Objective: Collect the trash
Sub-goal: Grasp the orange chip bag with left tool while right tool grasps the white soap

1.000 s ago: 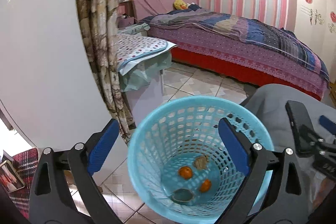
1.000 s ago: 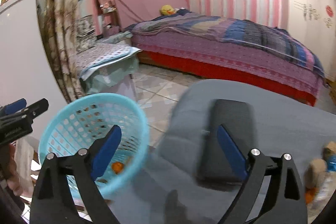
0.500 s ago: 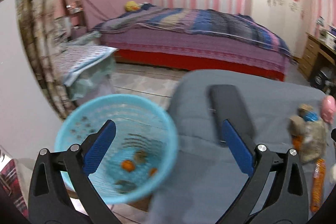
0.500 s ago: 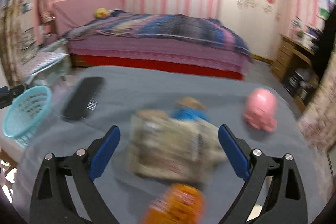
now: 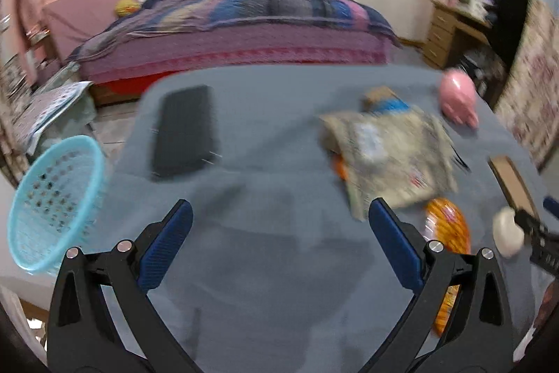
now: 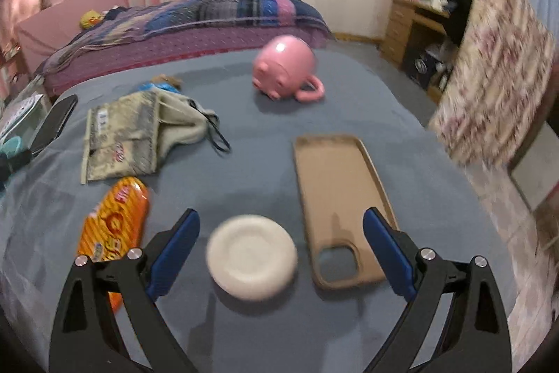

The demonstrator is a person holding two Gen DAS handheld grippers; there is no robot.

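Table [image 6: 244, 170], grey cloth: holds all items
Basket [image 5: 52, 205]: off the left edge, well apart from the trash
Crumpled bag [image 6: 122, 135], orange wrapper [image 6: 115, 226]: trash, left half
Phone case [image 6: 335, 198], pink mug [image 6: 283, 69], white disc [image 6: 251, 261]: keepers; risk of a mistaken grab
Left tongs [image 5: 279, 247], right tongs [image 6: 279, 247]: spread, empty; disc lies between the right fingers

The left gripper [image 5: 279, 236] hangs with its blue-padded fingers [image 5: 164, 250] spread wide and nothing between them. The right gripper [image 6: 281, 247] is likewise spread wide and grips nothing; its tip also shows at the right edge of the left wrist view.
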